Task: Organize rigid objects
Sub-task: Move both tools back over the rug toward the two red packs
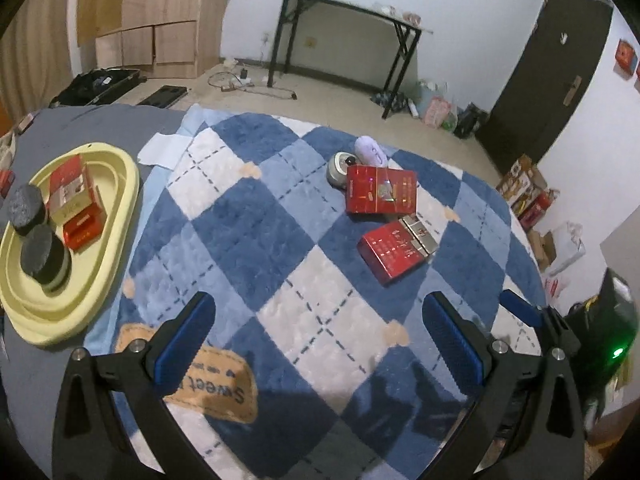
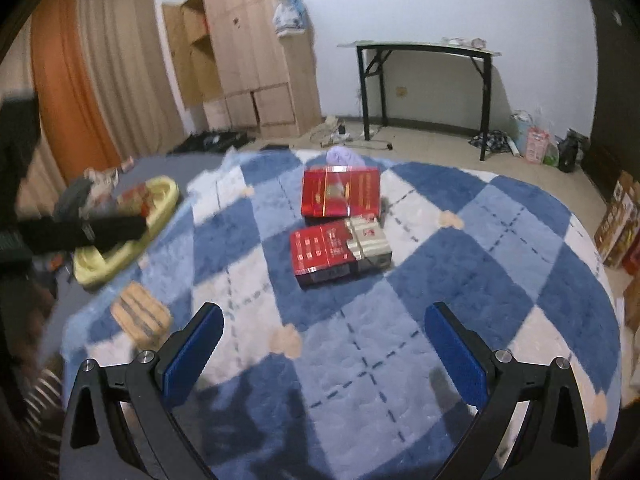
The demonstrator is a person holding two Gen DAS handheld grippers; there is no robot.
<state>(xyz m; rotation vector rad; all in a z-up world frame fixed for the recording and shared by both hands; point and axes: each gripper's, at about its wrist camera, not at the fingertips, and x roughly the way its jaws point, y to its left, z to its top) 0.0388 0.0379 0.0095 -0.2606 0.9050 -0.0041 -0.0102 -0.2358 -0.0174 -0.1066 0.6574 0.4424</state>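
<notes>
Two red boxes lie on the blue-and-white checked blanket: a flat red box [image 1: 381, 195] [image 2: 340, 192] and a nearer red-and-silver pack [image 1: 396, 249] [image 2: 339, 251]. Behind them are a round silver tin [image 1: 340, 169] and a lilac object [image 1: 370, 149] [image 2: 344, 157]. A yellow oval tray [image 1: 116, 216] [image 2: 160, 196] at the left holds red boxes [image 1: 74, 196] and two dark round pucks [image 1: 38, 236]. My left gripper [image 1: 316, 344] is open and empty above the blanket. My right gripper [image 2: 324, 348] is open and empty, just short of the red-and-silver pack.
The blanket [image 1: 248, 240] covers a grey bed. A black folding table [image 1: 344, 40] [image 2: 424, 80] stands by the far wall, with wooden cabinets [image 2: 248, 48] to the left. Bags and boxes [image 1: 524, 192] line the floor at the right. The other gripper's finger [image 1: 520, 310] shows at the right.
</notes>
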